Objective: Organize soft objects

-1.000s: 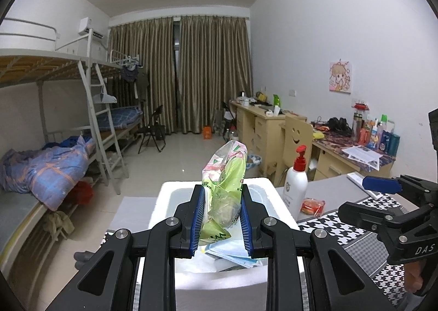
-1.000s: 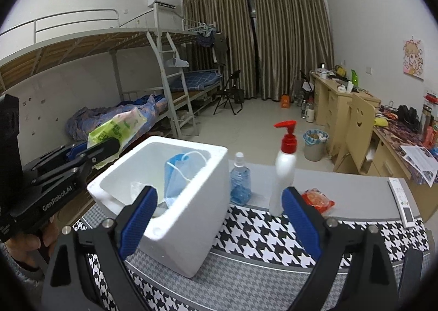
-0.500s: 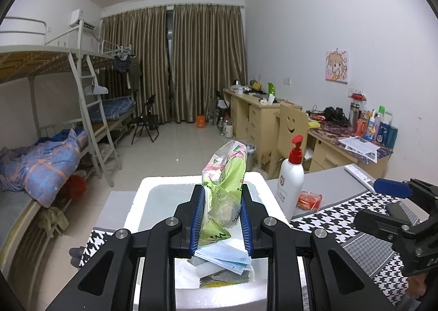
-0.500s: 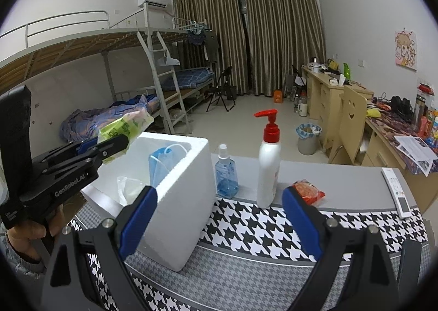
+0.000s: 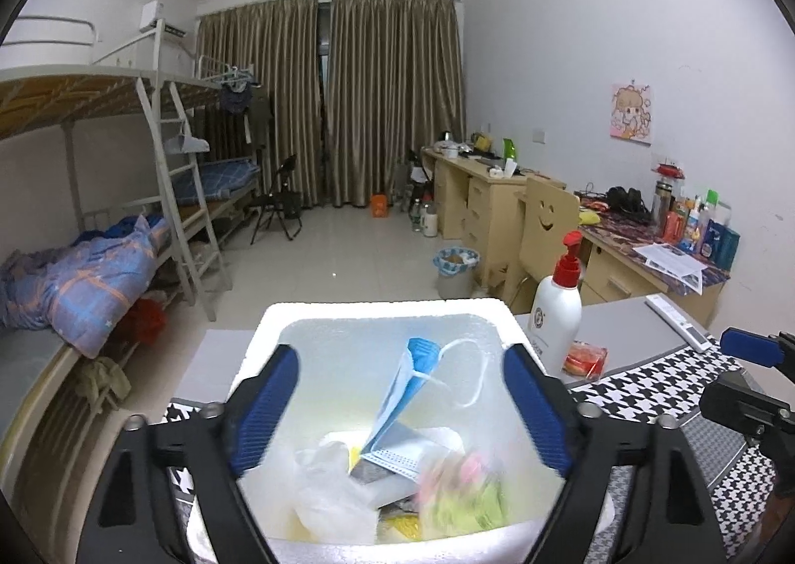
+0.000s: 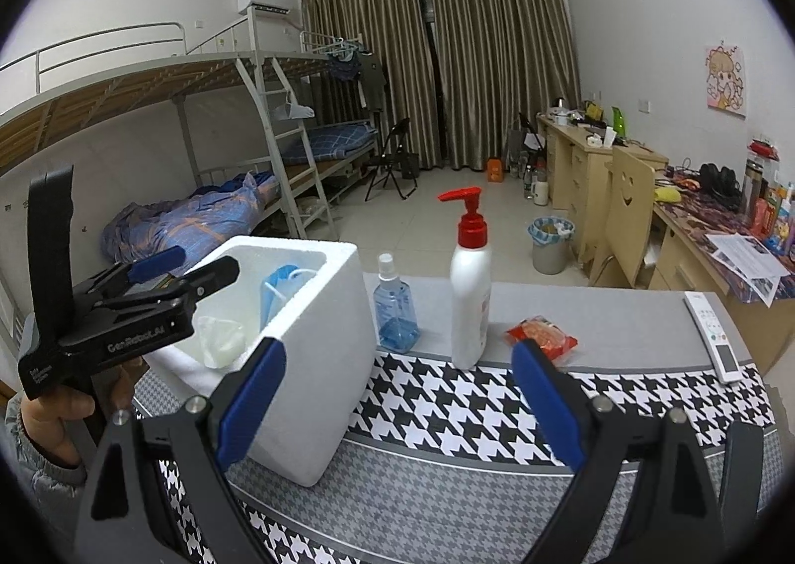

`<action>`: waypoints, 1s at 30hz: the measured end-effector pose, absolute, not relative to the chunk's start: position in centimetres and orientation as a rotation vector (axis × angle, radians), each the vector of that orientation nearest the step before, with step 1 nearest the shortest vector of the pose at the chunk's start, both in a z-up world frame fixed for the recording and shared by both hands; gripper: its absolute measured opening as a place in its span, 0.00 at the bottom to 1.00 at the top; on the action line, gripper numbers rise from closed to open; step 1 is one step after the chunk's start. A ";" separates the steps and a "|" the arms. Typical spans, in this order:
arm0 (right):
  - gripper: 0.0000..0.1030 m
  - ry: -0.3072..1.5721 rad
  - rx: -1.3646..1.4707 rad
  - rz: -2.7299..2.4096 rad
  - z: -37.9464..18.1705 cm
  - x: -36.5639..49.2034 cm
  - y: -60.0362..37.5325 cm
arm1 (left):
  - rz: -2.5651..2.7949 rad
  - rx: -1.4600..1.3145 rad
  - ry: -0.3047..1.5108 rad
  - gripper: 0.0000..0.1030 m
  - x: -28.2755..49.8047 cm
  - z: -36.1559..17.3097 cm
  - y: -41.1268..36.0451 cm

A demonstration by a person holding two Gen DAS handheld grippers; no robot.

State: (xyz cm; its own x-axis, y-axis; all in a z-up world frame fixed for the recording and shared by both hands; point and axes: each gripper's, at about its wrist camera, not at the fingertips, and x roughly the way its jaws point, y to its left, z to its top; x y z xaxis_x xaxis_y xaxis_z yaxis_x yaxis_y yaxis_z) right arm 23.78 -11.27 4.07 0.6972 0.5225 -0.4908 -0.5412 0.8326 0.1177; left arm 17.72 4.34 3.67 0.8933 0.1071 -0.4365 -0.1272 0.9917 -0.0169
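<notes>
A white foam box (image 5: 377, 310) stands on the table with my left gripper (image 5: 400, 365) over it. Its jaws are opening wide and nothing is pressed between the pads. A green and pink soft packet (image 5: 462, 489), blurred, lies loose in the box's near right corner. Beside it in the box are a blue face mask (image 5: 397, 410) and a crumpled clear plastic bag (image 5: 328, 479). From the right wrist view, the left gripper (image 6: 198, 266) hangs above the foam box (image 6: 318, 365) in a person's hand. My right gripper (image 6: 397, 350) stands open over the checked cloth, holding nothing.
Right of the box stand a blue spray bottle (image 6: 395, 310) and a white pump bottle (image 6: 469, 295). A red snack packet (image 6: 541, 338) lies behind them. A white remote (image 6: 715, 335) rests near the table's right edge. A houndstooth cloth (image 6: 497, 415) covers the near part.
My left gripper's jaws have sprung apart and the green and pink packet has dropped from between them into the foam box. The left gripper came nearer over the box. The right gripper stayed put.
</notes>
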 end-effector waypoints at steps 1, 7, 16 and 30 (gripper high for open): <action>0.92 0.536 -0.035 0.593 4.1 23.8 -11.3 | 0.131 -0.047 0.445 0.93 17.6 3.7 4.4; 0.92 0.523 -0.035 0.597 4.3 23.4 -11.6 | 0.141 -0.038 0.429 0.99 17.0 3.7 3.8; 0.92 0.490 -0.042 0.613 4.7 21.9 -12.0 | 0.141 -0.046 0.387 0.99 14.3 4.5 3.1; 0.92 0.418 -0.036 0.610 5.7 18.1 -13.4 | 0.134 -0.022 0.311 0.99 9.1 6.0 1.3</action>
State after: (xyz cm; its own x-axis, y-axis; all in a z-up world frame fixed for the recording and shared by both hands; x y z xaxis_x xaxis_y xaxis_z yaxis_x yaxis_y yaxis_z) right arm 18.05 -13.45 5.73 0.7386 0.5489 -0.3915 -0.5632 0.8215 0.0892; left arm 9.13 1.29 6.02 0.9432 0.1281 -0.3066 -0.1348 0.9909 -0.0009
